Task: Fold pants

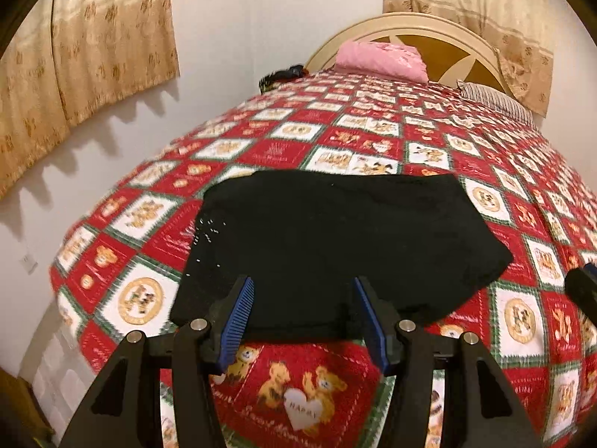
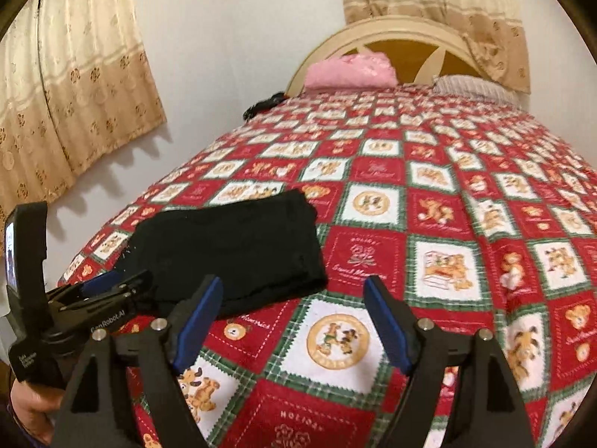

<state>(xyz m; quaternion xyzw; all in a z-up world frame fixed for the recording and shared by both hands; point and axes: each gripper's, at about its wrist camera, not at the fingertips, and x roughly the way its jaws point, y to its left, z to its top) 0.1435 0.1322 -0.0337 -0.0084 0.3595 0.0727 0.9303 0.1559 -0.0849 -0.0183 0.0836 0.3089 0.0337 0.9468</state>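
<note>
The black pants point(image 1: 335, 242) lie folded into a compact rectangle on the red patchwork bedspread point(image 1: 373, 142). My left gripper point(image 1: 304, 291) is open and empty, its blue pads just above the pants' near edge. In the right wrist view the pants point(image 2: 231, 246) lie to the left. My right gripper point(image 2: 293, 291) is open and empty over the bedspread point(image 2: 447, 205), right of the pants' near corner. The left gripper point(image 2: 100, 287) shows at the left of that view, at the pants' near left edge.
A pink pillow point(image 1: 380, 56) and a striped pillow point(image 1: 496, 100) lie by the cream headboard point(image 1: 410, 26). A dark object point(image 1: 283, 74) sits at the bed's far left corner. A white wall with beige curtains point(image 1: 93, 44) runs along the left bed edge.
</note>
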